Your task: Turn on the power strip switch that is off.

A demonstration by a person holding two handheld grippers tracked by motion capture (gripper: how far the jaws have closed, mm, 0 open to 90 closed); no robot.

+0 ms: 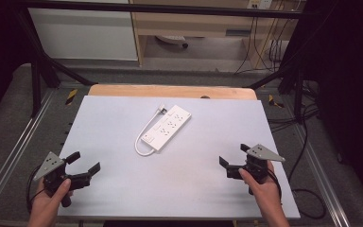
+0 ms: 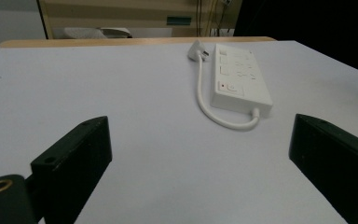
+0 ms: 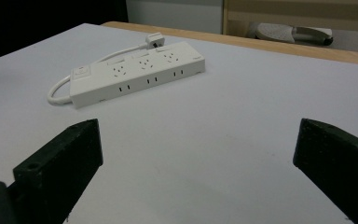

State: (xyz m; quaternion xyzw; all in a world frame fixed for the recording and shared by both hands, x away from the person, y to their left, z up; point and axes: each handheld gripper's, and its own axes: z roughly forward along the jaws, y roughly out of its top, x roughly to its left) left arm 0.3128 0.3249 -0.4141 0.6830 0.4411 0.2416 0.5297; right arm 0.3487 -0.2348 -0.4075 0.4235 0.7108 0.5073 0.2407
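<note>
The power strip [image 1: 169,126] was plain white, as were its short cable [image 1: 144,137] and plug [image 1: 161,110]; a small red mark sat on the switch end (clearest in the left gripper view). It lay on a pale blue-grey table top [image 1: 123,189], uniform and unpatterned, with a light wooden edge [image 1: 170,91] along the far side. The left gripper [image 1: 86,161] and right gripper [image 1: 233,155] were matt black, each topped by a grey three-cornered plate. The floor [image 1: 9,123] around was dull grey, with yellow-and-black striped markers [image 1: 71,96].
</note>
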